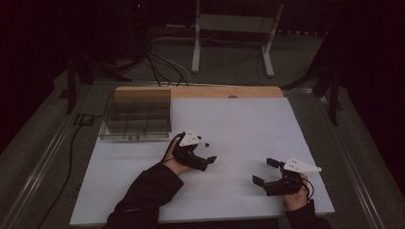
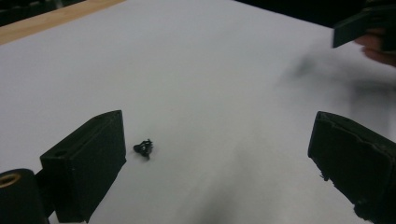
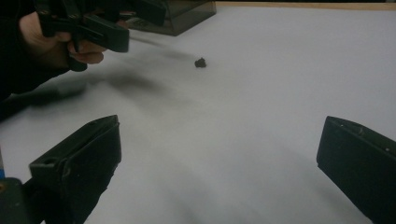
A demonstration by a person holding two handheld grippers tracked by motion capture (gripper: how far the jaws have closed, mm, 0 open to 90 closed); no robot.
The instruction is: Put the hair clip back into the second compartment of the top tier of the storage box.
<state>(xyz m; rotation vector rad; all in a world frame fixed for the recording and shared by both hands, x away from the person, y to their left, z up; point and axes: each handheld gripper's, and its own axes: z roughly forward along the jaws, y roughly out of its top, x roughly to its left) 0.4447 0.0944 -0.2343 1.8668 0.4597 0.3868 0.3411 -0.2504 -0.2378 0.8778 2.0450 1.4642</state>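
A small black lumpy piece lies on the white board. In the left gripper view it rests between the jaws, close to the left jaw and touching neither. My left gripper is open wide just above the board, held left of centre. My right gripper is also open, near the front right of the board, with nothing between its jaws. In the right gripper view the black piece lies far ahead, beside the left hand.
A dark transparent box with several compartments stands at the board's back left corner. A wooden strip runs along the far edge. Cables and a white stand lie on the floor beyond.
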